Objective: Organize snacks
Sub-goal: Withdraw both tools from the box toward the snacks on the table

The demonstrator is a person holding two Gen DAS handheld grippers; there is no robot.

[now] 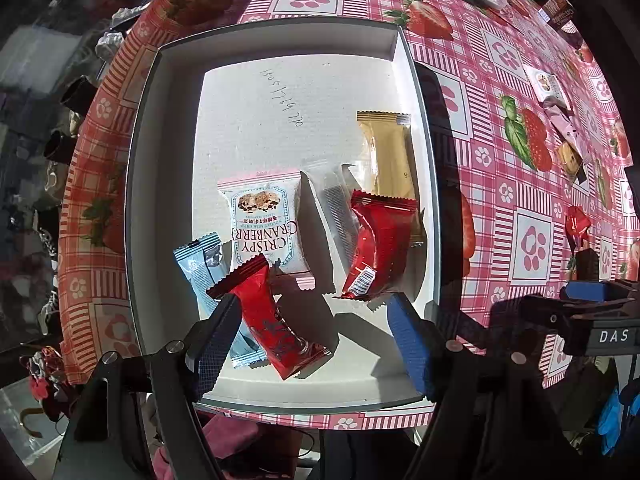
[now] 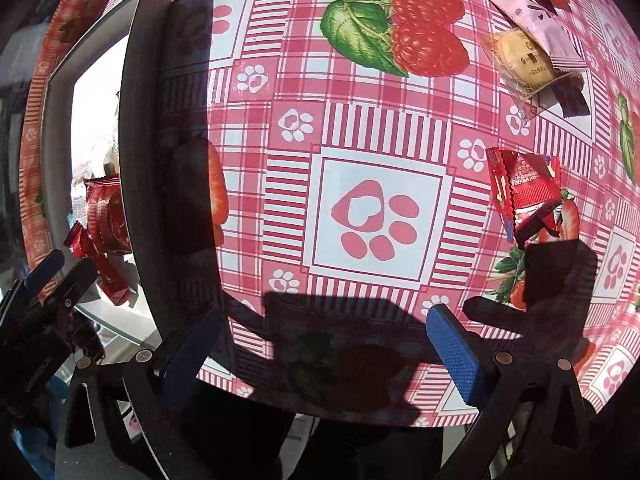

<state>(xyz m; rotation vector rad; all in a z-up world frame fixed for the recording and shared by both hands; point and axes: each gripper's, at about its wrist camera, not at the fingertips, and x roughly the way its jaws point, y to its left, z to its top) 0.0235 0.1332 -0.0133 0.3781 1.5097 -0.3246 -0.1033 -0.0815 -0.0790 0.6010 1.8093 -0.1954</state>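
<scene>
A white box (image 1: pixel 256 52) sits on the strawberry tablecloth and holds several snacks: a red packet (image 1: pixel 276 320), a light blue packet (image 1: pixel 200 272), a Crispy Cranberry packet (image 1: pixel 264 224), a second red packet (image 1: pixel 380 240), a gold packet (image 1: pixel 390 152) and a clear packet (image 1: pixel 340 208). My left gripper (image 1: pixel 316 332) is open just above the near red packet, holding nothing. My right gripper (image 2: pixel 324 344) is open and empty over bare cloth, right of the box wall (image 2: pixel 140 152). A red snack (image 2: pixel 528 192) lies ahead to its right.
Loose snacks lie on the cloth at the far right: a pink packet (image 2: pixel 528 12) over a clear cookie packet (image 2: pixel 524 64), and more in the left wrist view (image 1: pixel 560 120). The table's front edge is close below both grippers. Clutter sits beyond the table's left edge.
</scene>
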